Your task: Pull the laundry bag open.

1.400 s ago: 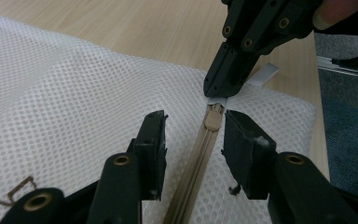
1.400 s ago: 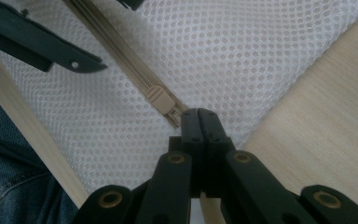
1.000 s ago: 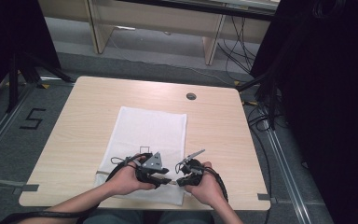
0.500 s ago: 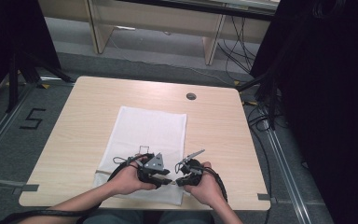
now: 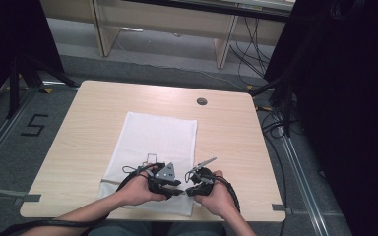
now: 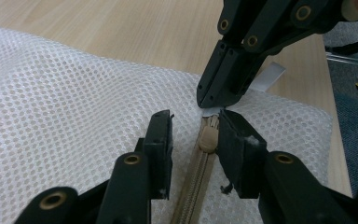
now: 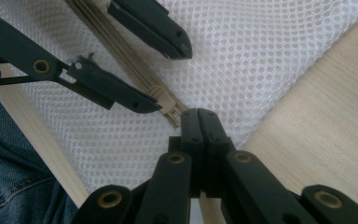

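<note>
One white mesh bag point(image 5: 158, 147) is lying on the table point(image 5: 88, 123), its single beige zipper slider point(image 6: 208, 138) sitting between the closing, not yet gripping left gripper point(image 6: 193, 135). The right gripper point(image 7: 200, 122) is clamping the bag's corner tab point(image 6: 209, 111).

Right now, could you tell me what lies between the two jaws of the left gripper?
In the left gripper view, the beige zipper slider of the white mesh bag lies between the left gripper's open jaws, which have just been closing.

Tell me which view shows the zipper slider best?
The left gripper view: the beige slider sits close and sharp between the left hand-held gripper jaws. The right gripper view shows the slider smaller, from above. In the high view it is too small to tell.
</note>
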The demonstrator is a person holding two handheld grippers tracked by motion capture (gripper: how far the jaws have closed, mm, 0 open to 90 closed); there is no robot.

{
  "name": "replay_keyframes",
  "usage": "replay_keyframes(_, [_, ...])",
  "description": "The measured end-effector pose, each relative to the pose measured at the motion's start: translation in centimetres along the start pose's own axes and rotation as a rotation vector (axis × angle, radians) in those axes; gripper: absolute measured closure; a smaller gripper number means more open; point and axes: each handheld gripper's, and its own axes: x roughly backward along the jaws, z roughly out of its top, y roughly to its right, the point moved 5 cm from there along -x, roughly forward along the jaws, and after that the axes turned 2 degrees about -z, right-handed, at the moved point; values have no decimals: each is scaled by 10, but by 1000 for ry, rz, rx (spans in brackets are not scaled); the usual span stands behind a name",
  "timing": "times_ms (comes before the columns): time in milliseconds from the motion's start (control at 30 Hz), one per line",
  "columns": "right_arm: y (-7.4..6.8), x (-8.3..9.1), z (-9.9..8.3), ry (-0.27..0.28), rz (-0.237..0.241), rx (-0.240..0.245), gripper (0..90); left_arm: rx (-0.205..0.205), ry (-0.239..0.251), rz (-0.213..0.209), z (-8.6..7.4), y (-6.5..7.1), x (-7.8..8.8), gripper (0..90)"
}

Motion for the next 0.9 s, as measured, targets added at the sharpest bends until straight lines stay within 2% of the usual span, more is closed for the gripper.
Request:
replay_keyframes(233, [0,0,0,-1,-1,-2,900,-24,-15,-9,-1,4,-2,711])
replay_keyframes(467, [-1,0,0,-7,9,-12,900,-19,-25,-1,-2,6,-5,739])
replay_keyframes(500, [0,0,0,-3,6,-6,900,-37,-39,10,-2,7,-5,744])
replay_keyframes(567, [-2,1,-1,-13,10,-23,900,-56,-41,10,-1,8,-5,761])
replay_keyframes(600, [0,0,0,1,2,-3,900,-63,-42,17,-2,8,-5,769])
replay_keyframes(633, [0,0,0,-3,7,-9,900,-62,-38,18,-1,9,-5,778])
replay_keyframes(667, [-1,0,-1,-9,10,-18,900,-86,-52,23,-1,8,-3,785])
replay_keyframes(700, [0,0,0,1,7,-6,900,-85,-48,19,-1,9,-3,796])
replay_keyframes(833, [0,0,-1,-3,9,-12,900,-91,-42,11,1,10,-3,802])
replay_keyframes(900, [2,0,0,4,9,6,900,-100,-44,8,1,10,-3,800])
